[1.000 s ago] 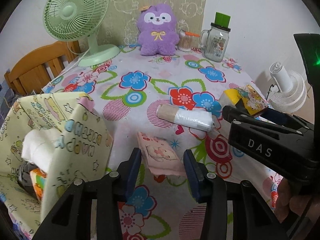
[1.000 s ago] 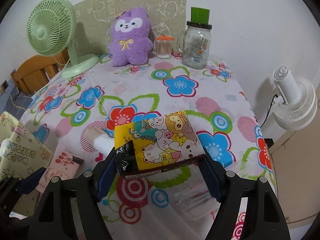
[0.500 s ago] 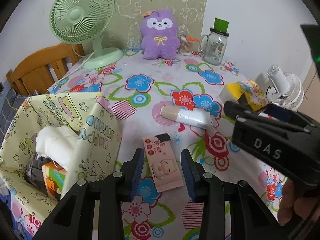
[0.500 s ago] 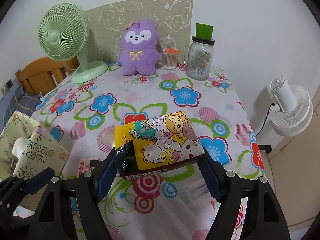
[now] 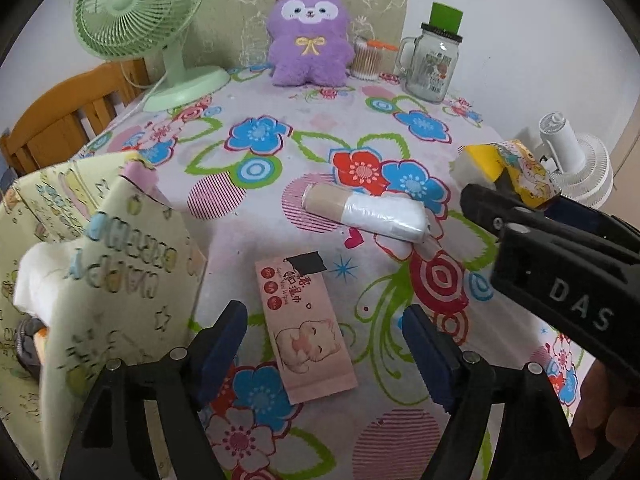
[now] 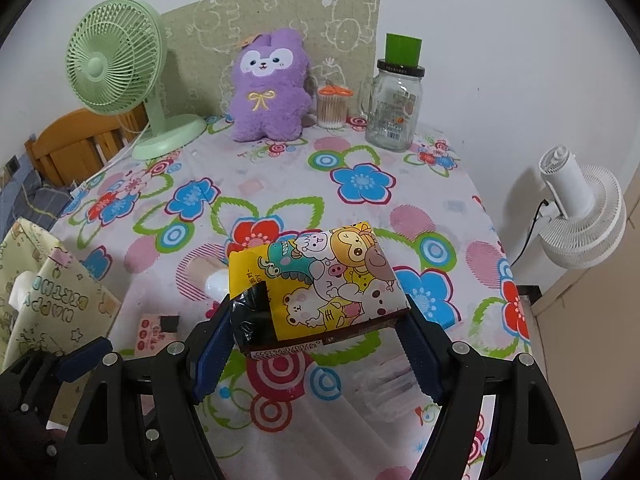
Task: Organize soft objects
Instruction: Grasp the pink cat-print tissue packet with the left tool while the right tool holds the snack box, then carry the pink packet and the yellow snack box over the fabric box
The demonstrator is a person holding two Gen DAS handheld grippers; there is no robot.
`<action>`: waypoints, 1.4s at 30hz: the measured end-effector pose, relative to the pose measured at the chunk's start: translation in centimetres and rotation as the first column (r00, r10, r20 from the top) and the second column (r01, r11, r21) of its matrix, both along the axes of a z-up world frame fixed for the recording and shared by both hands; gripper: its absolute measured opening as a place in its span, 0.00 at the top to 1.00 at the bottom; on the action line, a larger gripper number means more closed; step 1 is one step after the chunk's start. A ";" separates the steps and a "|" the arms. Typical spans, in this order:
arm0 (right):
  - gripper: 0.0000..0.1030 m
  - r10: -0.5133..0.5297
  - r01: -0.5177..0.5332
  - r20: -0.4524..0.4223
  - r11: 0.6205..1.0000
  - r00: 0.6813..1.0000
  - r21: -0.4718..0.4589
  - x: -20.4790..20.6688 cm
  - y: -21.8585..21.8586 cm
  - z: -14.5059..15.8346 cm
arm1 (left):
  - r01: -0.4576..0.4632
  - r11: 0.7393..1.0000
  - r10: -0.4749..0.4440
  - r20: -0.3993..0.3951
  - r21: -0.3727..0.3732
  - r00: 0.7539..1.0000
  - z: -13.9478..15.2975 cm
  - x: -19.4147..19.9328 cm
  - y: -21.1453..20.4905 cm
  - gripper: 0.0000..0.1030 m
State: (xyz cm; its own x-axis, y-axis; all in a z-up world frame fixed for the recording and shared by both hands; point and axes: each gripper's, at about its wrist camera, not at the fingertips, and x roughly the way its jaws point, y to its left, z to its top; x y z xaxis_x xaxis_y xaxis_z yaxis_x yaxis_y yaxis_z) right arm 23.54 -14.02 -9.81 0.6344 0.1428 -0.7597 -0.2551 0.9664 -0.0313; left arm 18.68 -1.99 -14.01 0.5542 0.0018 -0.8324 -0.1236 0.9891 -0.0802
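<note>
Left wrist view shows the left gripper (image 5: pixel 322 338) opening, its fingers (image 5: pixel 222 336) wide on either side of the pink wipes pack (image 5: pixel 306 330), which lies flat on the counter (image 5: pixel 320 136), untouched. Right wrist view shows the right gripper (image 6: pixel 316 344) clamped on the cartoon tissue pack (image 6: pixel 320 284), held above the counter. The gift bag (image 5: pixel 100 256) stands at left.

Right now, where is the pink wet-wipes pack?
In the left wrist view, the pink wet-wipes pack lies flat on the tablecloth between the left gripper's opening jaws, beside the gift bag.
</note>
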 end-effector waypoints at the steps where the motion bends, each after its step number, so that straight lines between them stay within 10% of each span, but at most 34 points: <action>1: 0.24 0.000 0.000 -0.002 1.000 1.000 -0.001 0.1 0.0 -0.2 | -0.001 1.000 0.001 -0.005 -0.002 1.000 -0.2 0.2 0.0 0.21; 8: 0.24 -0.005 0.005 -0.012 1.000 1.000 0.001 0.7 -0.3 -0.9 | -0.003 1.000 0.002 -0.046 -0.019 0.999 -1.5 1.0 0.0 0.27; 14: 0.24 -0.004 0.004 -0.014 1.000 1.000 0.003 0.7 -0.3 -1.0 | -0.002 1.000 0.001 -0.050 -0.019 0.999 -1.6 1.0 0.1 0.60; 42: 0.24 0.035 -0.037 0.081 0.999 0.996 0.016 -2.8 1.4 3.9 | -0.017 1.000 0.017 0.092 0.003 0.996 4.5 -3.2 0.9 0.61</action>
